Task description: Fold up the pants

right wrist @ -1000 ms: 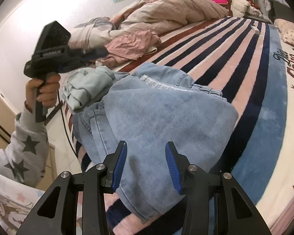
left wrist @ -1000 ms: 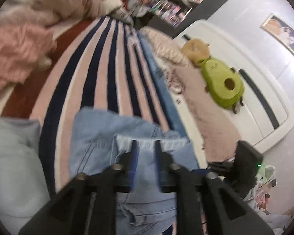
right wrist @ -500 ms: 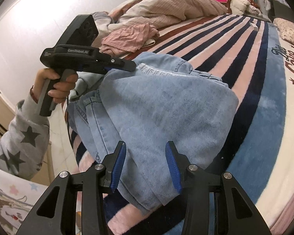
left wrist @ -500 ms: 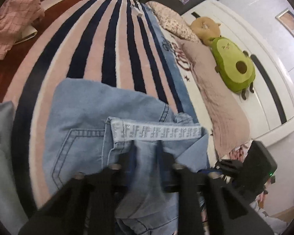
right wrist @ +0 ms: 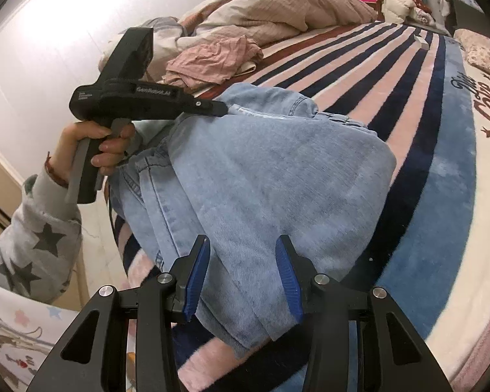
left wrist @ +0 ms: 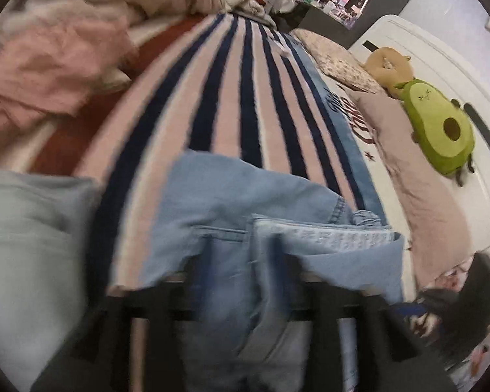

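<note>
Jeans (right wrist: pixel 261 170) lie bunched on striped blanket (right wrist: pixel 392 75), fold partly made, flattening left; left gripper (right wrist: pixel 223 108) clamped on waistband edge; right gripper (right wrist: pixel 241 274) apart over near fold

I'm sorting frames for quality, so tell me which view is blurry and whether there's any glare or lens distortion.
Left wrist view: motion-blurred, with the left gripper and jeans smeared; the avocado plush is a bit sharper. Right wrist view: sharp, right gripper crisp, the wall washed out by bright light. Both: fisheye bending of the blanket stripes, dark corners.
</note>
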Demonstrator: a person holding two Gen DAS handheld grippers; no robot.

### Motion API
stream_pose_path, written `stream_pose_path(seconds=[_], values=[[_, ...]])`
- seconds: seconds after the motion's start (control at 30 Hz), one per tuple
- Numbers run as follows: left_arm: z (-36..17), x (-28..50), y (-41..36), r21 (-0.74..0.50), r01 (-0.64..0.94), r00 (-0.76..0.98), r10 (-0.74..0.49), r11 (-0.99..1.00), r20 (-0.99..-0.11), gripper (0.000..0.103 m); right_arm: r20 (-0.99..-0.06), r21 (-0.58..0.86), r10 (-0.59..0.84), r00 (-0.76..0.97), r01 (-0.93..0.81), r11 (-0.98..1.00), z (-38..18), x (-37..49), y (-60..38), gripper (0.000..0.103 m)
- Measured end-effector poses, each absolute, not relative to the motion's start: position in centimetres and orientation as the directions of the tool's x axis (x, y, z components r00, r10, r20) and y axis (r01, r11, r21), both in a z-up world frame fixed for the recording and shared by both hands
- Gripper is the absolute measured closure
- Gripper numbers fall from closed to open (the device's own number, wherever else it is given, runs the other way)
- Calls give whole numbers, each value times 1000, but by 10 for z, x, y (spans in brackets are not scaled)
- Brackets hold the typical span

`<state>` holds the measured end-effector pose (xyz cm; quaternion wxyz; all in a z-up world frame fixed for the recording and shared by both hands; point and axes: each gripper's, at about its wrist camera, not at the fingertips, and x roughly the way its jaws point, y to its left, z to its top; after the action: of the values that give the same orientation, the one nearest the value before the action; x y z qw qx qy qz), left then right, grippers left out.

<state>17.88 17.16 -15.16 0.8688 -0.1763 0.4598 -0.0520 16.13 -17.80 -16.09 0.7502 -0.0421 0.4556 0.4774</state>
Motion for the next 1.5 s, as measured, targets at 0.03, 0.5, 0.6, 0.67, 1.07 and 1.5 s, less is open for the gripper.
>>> stream_pose_path(seconds=[0.03, 0.5, 0.6, 0.67, 1.07, 1.5], values=[[-144, 172, 175, -334, -52, 578, -244, 941, -779, 36, -714, 384, 687, 134, -745, 545, -156, 162, -184, 62], [-172, 150, 179, -327, -23, 435, -285, 945, -854, 17, -626, 694, 776, -74, -507, 512, -214, 216, -181, 29], [-169, 151, 170, -337, -20, 422, -297, 941, -856, 17, -643, 669, 763, -58, -526, 524, -215, 216, -161, 31], [-167, 148, 165, -350, -5, 415, -316, 937, -853, 17, -664, 641, 747, -22, -532, 554, -214, 215, -153, 48], [-183, 160, 161, -298, -71, 351, -256, 952, -901, 16, -651, 604, 753, 98, -535, 591, -201, 197, -169, 78], [-199, 179, 101, -584, 66, 265, -579, 809, -771, 16, -718, 602, 690, 95, -413, 683, -197, 205, -269, 59]])
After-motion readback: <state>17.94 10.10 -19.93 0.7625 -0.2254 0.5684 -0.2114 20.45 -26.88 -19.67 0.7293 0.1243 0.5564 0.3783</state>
